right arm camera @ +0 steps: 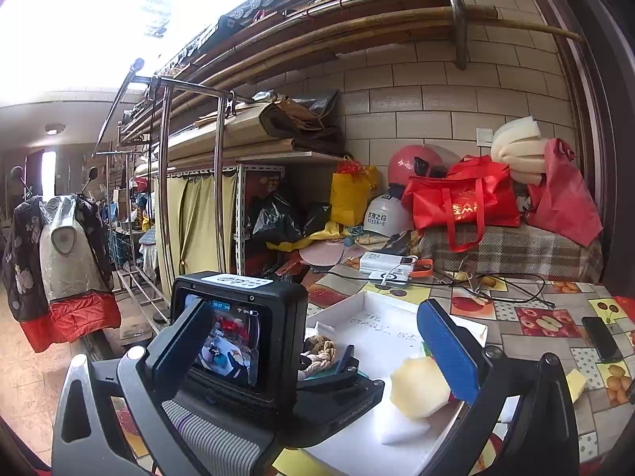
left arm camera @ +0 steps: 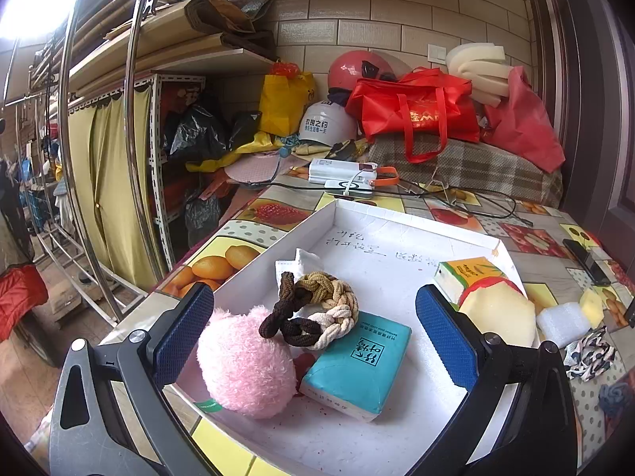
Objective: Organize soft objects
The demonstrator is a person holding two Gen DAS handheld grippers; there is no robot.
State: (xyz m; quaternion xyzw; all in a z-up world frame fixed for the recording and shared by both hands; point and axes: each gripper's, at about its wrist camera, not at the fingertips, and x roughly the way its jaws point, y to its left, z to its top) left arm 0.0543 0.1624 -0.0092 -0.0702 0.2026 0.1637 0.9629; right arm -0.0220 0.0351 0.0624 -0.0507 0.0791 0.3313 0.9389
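Observation:
A white box on the table holds a pink plush ball, a braided brown and cream rope ring, a teal tissue pack, a white cloth and a yellow-green tissue pack. A pale yellow sponge leans at the box's right edge. My left gripper is open above the box, its jaws on either side of the plush ball and the teal pack. My right gripper is open and empty behind the left gripper's camera; the sponge lies by its right finger.
On the fruit-print tablecloth right of the box lie a white foam block, a patterned scrunchie, a yellow sponge piece and a black phone. Power banks and cables lie behind the box. Bags and helmets crowd the back.

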